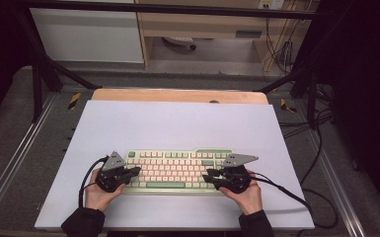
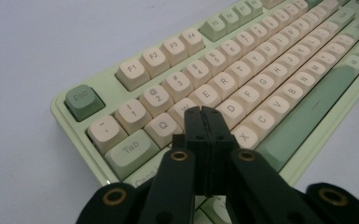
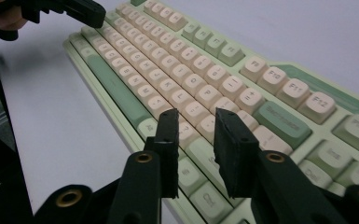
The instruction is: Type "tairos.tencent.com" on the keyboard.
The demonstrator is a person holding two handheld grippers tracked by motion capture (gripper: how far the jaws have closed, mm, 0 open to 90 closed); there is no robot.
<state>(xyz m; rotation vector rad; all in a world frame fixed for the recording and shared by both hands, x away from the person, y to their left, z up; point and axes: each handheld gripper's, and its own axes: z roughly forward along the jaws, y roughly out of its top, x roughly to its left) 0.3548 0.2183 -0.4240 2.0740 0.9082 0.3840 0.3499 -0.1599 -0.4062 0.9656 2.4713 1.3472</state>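
Note:
A pale green keyboard point(image 1: 172, 170) with cream keys lies on the white mat near the front edge. My left gripper point(image 1: 137, 171) rests over its left end, held by a hand. In the left gripper view the keyboard point(image 2: 261, 70) runs off to the upper right, and the left gripper point(image 2: 202, 112) is shut with empty jaws just above the W and S keys. My right gripper point(image 1: 206, 175) hovers over the right end. In the right gripper view its jaws point(image 3: 196, 119) stand apart above the keyboard point(image 3: 191, 70) with nothing between them. The left gripper point(image 3: 88, 11) shows far off.
The white mat point(image 1: 177, 123) covers a wooden table point(image 1: 177, 95). Black frame bars point(image 1: 44, 74) cross the back and sides. Cables point(image 1: 321, 148) trail over the grey floor at the right. A cabinet stands beyond the table.

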